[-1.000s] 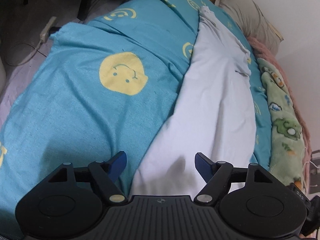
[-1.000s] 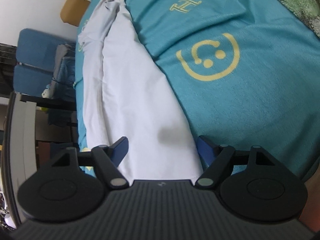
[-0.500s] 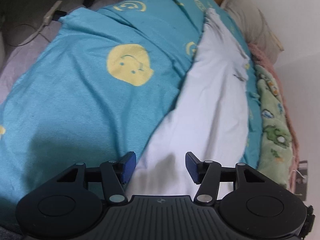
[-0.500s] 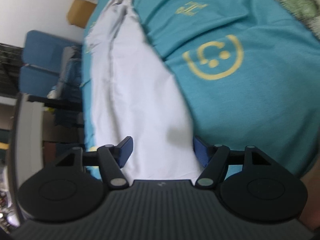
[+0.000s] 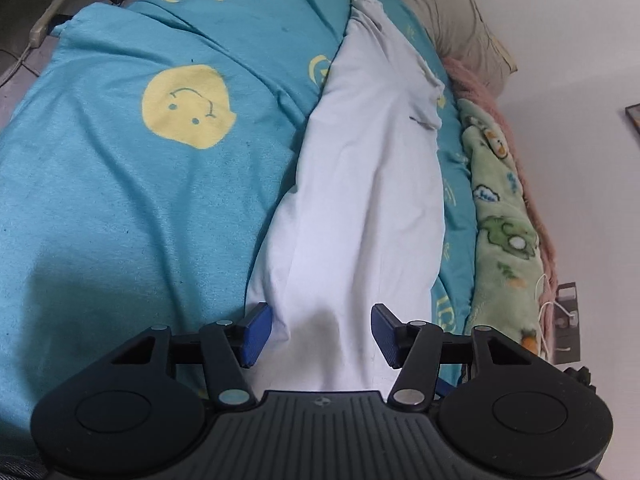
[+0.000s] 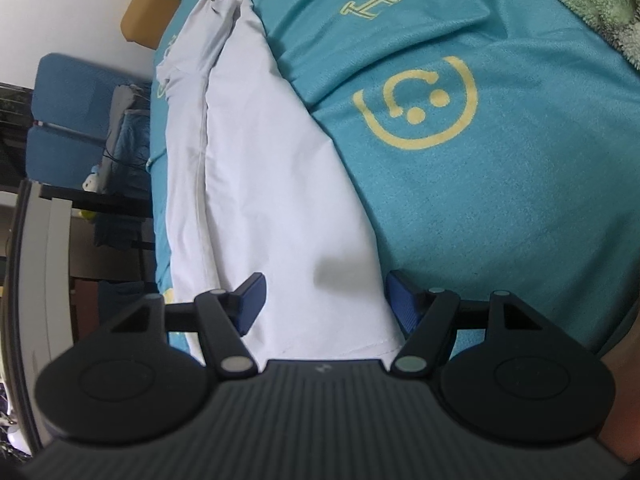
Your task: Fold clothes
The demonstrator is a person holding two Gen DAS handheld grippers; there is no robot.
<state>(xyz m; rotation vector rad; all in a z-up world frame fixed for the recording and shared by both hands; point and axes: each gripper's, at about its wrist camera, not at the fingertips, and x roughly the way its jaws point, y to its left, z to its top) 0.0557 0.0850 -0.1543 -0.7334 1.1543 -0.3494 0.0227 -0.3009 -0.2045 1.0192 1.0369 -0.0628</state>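
Note:
A long white garment [image 5: 368, 184] lies folded into a narrow strip on a teal bedcover [image 5: 120, 200] printed with yellow smiley faces. My left gripper [image 5: 320, 320] hovers over one end of the strip, jaws apart, the cloth lying between the blue pads and a raised fold close to the left pad. In the right wrist view the same white garment [image 6: 260, 184] runs away from me over the teal bedcover [image 6: 480, 220]. My right gripper [image 6: 326, 292] stands open over its hemmed end, and the cloth fills most of the gap.
A green fleece blanket [image 5: 504, 220], a pink blanket [image 5: 472, 76] and a beige pillow [image 5: 460, 28] line the wall side of the bed. A power strip [image 5: 44, 20] lies on the floor. A blue chair [image 6: 68, 120] and white furniture [image 6: 40, 260] stand beyond the bed.
Both grippers' jaws have narrowed around the white garment's ends. The left gripper has tilted, and the cloth at its end now rises in a soft fold between the pads.

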